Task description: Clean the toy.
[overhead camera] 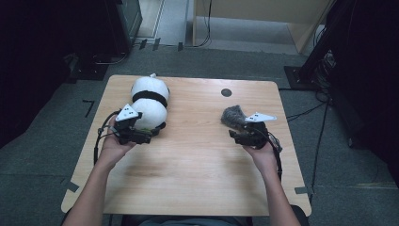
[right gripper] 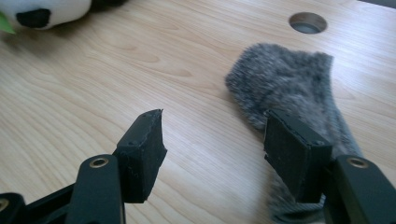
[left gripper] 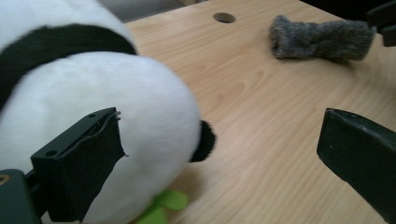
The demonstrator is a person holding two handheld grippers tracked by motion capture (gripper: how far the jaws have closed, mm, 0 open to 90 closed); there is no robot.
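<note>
Both grippers (overhead camera: 141, 136) (overhead camera: 241, 134) beside their toys (overhead camera: 149, 101) (overhead camera: 234, 116)

My count on the table: two soft things, two grippers.

I see one plush panda (overhead camera: 149, 101), one grey fuzzy sock (overhead camera: 234, 116), one wooden table (overhead camera: 197, 160) with one round hole (overhead camera: 226, 92), and my one left gripper (overhead camera: 141, 136) and one right gripper (overhead camera: 242, 135).

Plush panda (overhead camera: 149, 101): white body, black band, lying lengthwise at table's far left; green scrap (left gripper: 161, 207) at its near end. Grey fuzzy sock (overhead camera: 234, 116): folded, flat on table, right side, well apart from panda.
</note>
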